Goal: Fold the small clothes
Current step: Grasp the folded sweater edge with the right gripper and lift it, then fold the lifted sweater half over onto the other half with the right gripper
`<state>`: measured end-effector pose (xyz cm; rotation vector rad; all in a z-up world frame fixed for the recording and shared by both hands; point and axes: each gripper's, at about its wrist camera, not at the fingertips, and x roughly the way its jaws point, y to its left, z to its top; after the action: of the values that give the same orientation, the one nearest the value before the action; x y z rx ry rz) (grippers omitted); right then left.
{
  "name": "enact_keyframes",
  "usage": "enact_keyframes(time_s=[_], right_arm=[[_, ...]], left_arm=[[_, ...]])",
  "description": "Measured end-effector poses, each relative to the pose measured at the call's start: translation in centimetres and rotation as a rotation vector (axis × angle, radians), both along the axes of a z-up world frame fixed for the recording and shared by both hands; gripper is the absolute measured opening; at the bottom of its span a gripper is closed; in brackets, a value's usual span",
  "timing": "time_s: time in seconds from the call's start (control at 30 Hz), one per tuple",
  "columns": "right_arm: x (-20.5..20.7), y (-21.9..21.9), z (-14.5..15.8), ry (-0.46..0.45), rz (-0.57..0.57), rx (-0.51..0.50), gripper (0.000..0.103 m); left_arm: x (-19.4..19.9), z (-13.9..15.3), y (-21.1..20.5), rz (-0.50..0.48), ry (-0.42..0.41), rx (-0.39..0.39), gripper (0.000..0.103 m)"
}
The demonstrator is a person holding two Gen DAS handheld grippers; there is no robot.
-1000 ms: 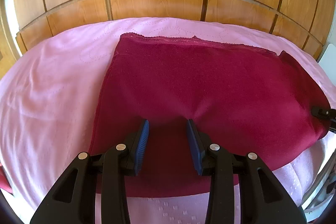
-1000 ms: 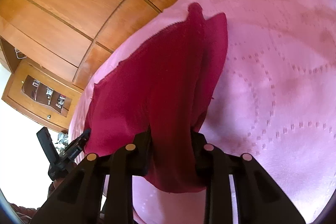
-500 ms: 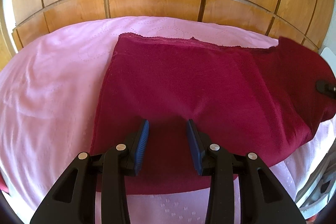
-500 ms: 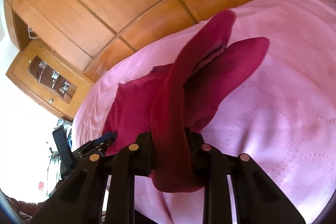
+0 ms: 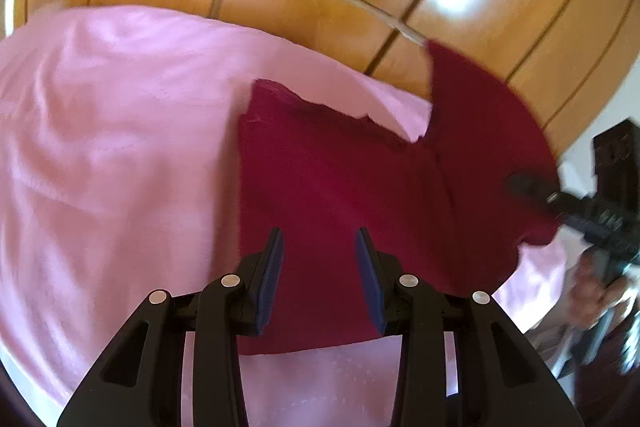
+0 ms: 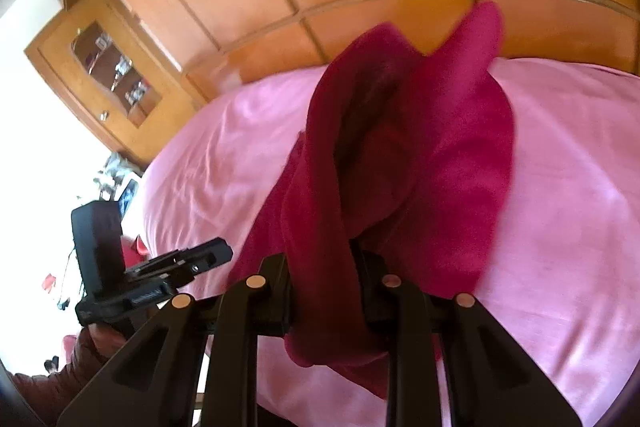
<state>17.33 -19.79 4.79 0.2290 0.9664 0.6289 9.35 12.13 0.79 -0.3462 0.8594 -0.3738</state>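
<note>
Right gripper (image 6: 324, 283): jaws clenched on one end of the crimson garment (image 5: 340, 187), raised at right of frame. Left gripper (image 5: 320, 279): jaws released above the half lying on the pink bed (image 5: 100, 147). Recommend carrying the lifted end across squarely, edges aligned.

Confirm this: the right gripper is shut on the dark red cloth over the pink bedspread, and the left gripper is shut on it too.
Not quite. The left gripper is open over the dark red cloth, as the left wrist view shows. The right gripper is indeed shut on it, above the pink bedspread.
</note>
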Motion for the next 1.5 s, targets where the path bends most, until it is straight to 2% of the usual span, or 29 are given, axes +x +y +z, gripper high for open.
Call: enact_keyframes(time_s=[0.13,0.27,0.4,0.43,0.47,0.5,0.57,0.63,0.67,0.7,0.77,0.97,1.1,1.23,1.27,1.3,1.33,1.37,1.4,1.5], right_arm=[[-0.4,3.9,-0.6,-0.001,0.076,-0.037,0.020],[-1.3,6.6,-1.7,-0.007,0.147,-0.075,0.021],[-2.6,8.4,-3.4,-0.005,0.215,-0.111,0.021],[-2.9,9.0,-3.9,-0.012,0.238,-0.125,0.023],[-3.1,9.1,-4.2,-0.014,0.248,-0.115,0.032],[-3.2,9.1,-4.4,-0.011,0.260,-0.086,0.042],[-3.8,8.9,-4.2,-0.012,0.295,-0.009,0.047],[-4.6,7.8,-3.6,-0.016,0.333,0.075,0.053],[-5.0,6.9,-3.2,-0.019,0.334,0.104,0.056],[-5.4,6.2,-2.9,-0.028,0.329,0.121,0.056],[-6.3,3.1,-2.5,-0.041,0.291,0.146,0.056],[-8.2,-4.6,-4.7,-0.024,0.105,0.028,0.054],[-8.1,-6.3,-6.2,-0.012,0.059,-0.037,0.051],[-7.3,-4.0,-7.1,-0.018,0.063,-0.059,0.050],[-7.4,-3.0,-7.1,-0.026,0.074,-0.057,0.045],[-7.4,-2.3,-7.0,-0.038,0.088,-0.060,0.038],[-7.8,-1.7,-6.9,-0.057,0.097,-0.082,0.035],[-8.0,-0.9,-6.8,-0.085,0.105,-0.130,0.028],[-8.2,-0.5,-6.8,-0.104,0.110,-0.169,0.021],[-9.3,-0.2,-6.6,-0.151,0.111,-0.239,0.014]], left_arm=[[0.4,0.2,2.0,0.040,0.014,-0.084,0.036],[0.7,0.3,3.0,0.042,0.014,-0.128,0.036],[1.1,0.1,3.7,0.034,0.035,-0.213,0.036],[1.3,0.1,3.9,0.034,0.040,-0.231,0.036],[1.4,0.0,4.1,0.034,0.046,-0.246,0.039],[1.6,-0.1,4.3,0.037,0.055,-0.272,0.048],[1.7,-0.1,4.8,0.047,0.064,-0.320,0.053],[1.9,0.0,5.0,0.036,0.073,-0.367,0.053],[2.0,0.0,5.1,0.032,0.077,-0.381,0.057],[2.1,0.0,5.1,0.024,0.085,-0.400,0.063],[2.1,0.0,5.2,0.016,0.097,-0.411,0.063],[2.1,-0.8,4.7,-0.019,0.166,-0.452,0.063],[1.5,-0.3,3.7,-0.043,0.177,-0.406,0.063],[1.8,-0.1,2.2,-0.043,0.183,-0.330,0.063],[1.8,0.0,1.9,-0.044,0.176,-0.317,0.063],[2.1,0.3,1.2,-0.041,0.157,-0.284,0.058],[2.3,0.7,0.7,-0.046,0.139,-0.249,0.048],[2.7,1.0,-0.1,-0.063,0.121,-0.202,0.029],[3.0,1.4,-0.8,-0.083,0.102,-0.155,0.027],[3.4,2.6,-1.4,-0.097,0.051,-0.076,0.020]])
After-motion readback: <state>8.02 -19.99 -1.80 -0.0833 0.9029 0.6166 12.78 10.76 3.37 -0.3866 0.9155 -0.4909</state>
